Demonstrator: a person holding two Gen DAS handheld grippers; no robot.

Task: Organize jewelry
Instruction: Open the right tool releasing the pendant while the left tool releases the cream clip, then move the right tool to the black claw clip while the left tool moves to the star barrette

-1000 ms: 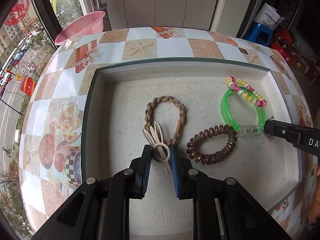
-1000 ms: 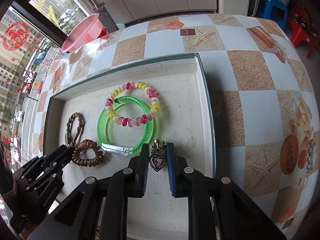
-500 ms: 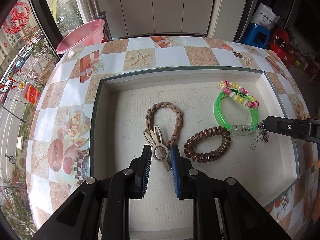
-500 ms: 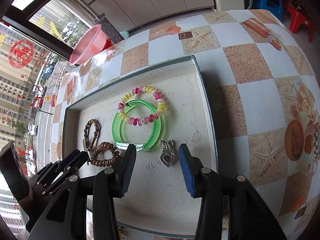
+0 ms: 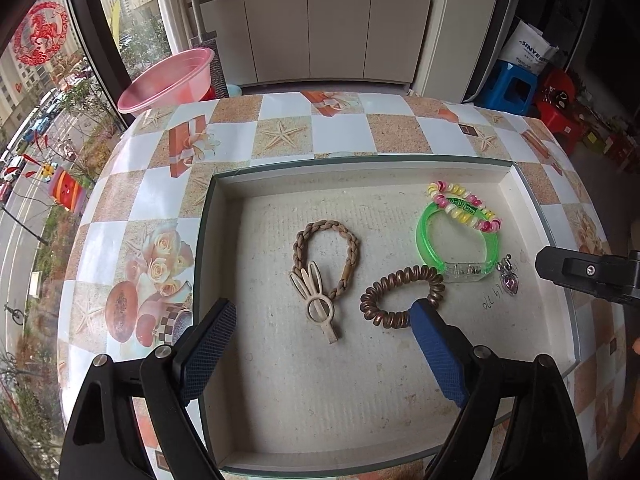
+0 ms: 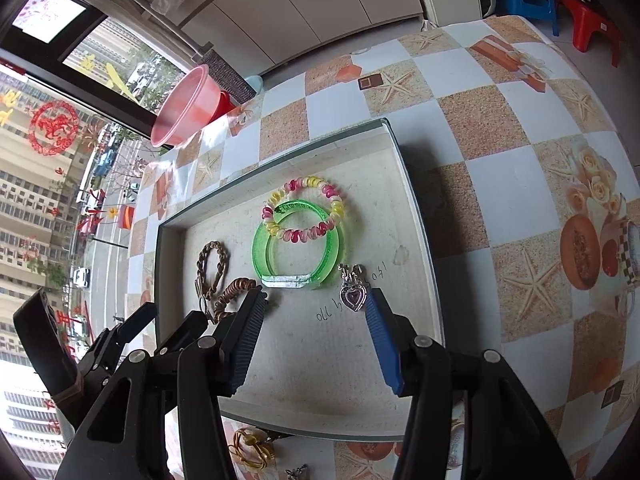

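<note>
A shallow white tray [image 5: 216, 248] holds a beige hair clip [image 5: 318, 306], a braided brown bracelet [image 5: 326, 254], a brown coil tie [image 5: 400, 296], a green bangle [image 5: 456, 240], a beaded bracelet [image 5: 464, 202] and a heart pendant [image 5: 511, 282]. My left gripper [image 5: 322, 312] hangs above the clip with its jaws opening wide; the clip lies loose between them. My right gripper [image 6: 313, 304] is opening over the tray's right side. The heart pendant [image 6: 353, 297] lies flat just inside its right finger, and the pads do not press it.
The tray sits on a table with a checkered starfish cloth [image 5: 280, 132]. A pink basin [image 5: 168, 80] stands past the far left edge. A gold trinket [image 6: 250, 450] and another small piece [image 6: 296, 472] lie on the cloth in front of the tray.
The left jaws have let go of the beige clip and spread wide. The right jaws have opened off the heart pendant. Both grippers have lifted a little from the tray.
</note>
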